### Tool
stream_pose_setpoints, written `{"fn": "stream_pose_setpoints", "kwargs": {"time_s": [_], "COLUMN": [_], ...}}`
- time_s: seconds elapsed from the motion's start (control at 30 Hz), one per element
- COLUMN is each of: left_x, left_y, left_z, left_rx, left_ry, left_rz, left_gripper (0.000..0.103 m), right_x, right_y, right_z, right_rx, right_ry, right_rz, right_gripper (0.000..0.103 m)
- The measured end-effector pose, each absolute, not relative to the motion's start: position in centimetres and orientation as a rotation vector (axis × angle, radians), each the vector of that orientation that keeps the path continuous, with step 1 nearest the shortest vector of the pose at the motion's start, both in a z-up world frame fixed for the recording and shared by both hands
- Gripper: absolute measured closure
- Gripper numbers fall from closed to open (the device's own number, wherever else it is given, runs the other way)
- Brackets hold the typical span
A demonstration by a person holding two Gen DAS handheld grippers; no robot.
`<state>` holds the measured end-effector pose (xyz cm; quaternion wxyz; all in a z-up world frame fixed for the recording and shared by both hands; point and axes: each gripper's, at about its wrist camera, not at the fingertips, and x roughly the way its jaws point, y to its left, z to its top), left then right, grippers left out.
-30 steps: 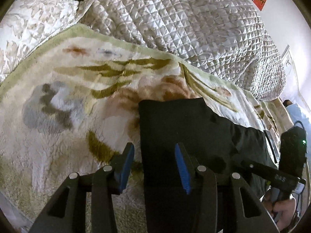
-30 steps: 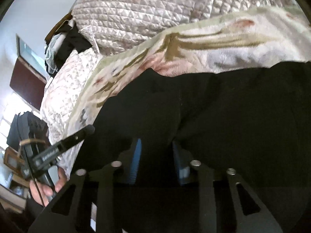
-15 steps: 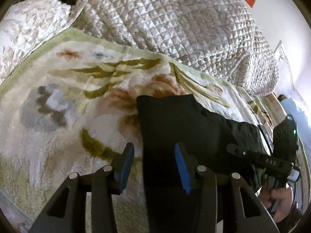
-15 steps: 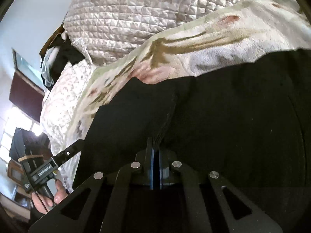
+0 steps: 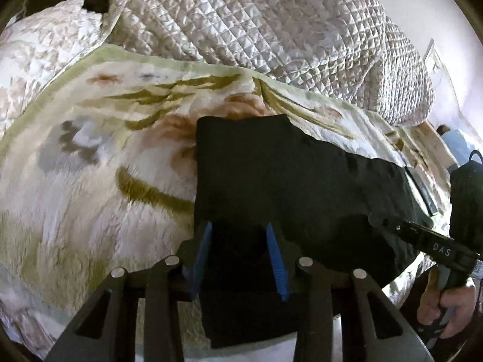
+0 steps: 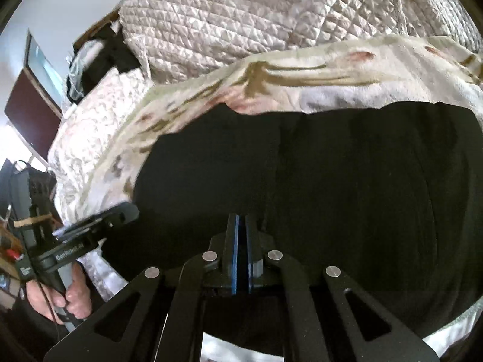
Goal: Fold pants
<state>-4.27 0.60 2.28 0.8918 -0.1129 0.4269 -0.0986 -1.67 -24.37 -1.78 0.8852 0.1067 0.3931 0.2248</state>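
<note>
Black pants (image 5: 271, 175) lie on a floral fleece blanket (image 5: 75, 181) on a bed, and they also fill the right wrist view (image 6: 347, 187). My left gripper (image 5: 238, 250) is open, its blue pads either side of the pants' near edge, with fabric between them. My right gripper (image 6: 241, 250) is shut on the pants' near edge, the blue pads pressed together on the cloth. The right gripper also shows at the right of the left wrist view (image 5: 422, 241); the left gripper shows at the left of the right wrist view (image 6: 90, 235).
A quilted cream comforter (image 5: 271, 30) is heaped behind the blanket. A quilted pillow (image 5: 39, 60) lies at the far left. The bed's front edge runs just under the grippers. Furniture and a window (image 6: 30, 96) stand at the left of the right wrist view.
My right gripper has closed on the pants' edge. My left gripper has moved forward onto the pants' edge, so fabric now lies between its open pads.
</note>
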Motion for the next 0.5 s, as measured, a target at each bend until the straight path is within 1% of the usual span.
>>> {"fn": "stream_pose_setpoints", "kwargs": {"time_s": [0.1, 0.23, 0.37, 0.5], "left_x": [-3.7, -0.9, 2.9, 3.2], "left_y": [0.9, 0.6, 0.7, 0.9], "left_z": [2.7, 3.6, 1.8, 2.2], "left_rx": [-0.248, -0.261, -0.265, -0.283], "left_ry": [0.897, 0.888, 0.981, 0.968], "left_rz": [-0.205, -0.226, -0.199, -0.206], "left_gripper": [0.064, 0.064, 0.064, 0.064], "right_x": [-1.5, -1.2, -1.0, -0.5], "right_y": [-24.3, -23.9, -24.3, -24.3], "right_z": [-1.5, -2.2, -2.3, -1.4], "right_rx": [0.226, 0.203, 0.238, 0.236], "right_ry": [0.801, 0.854, 0.852, 0.813], "right_rz": [0.472, 0.458, 0.461, 0.440], "right_gripper": [0.100, 0.100, 0.100, 0.100]}}
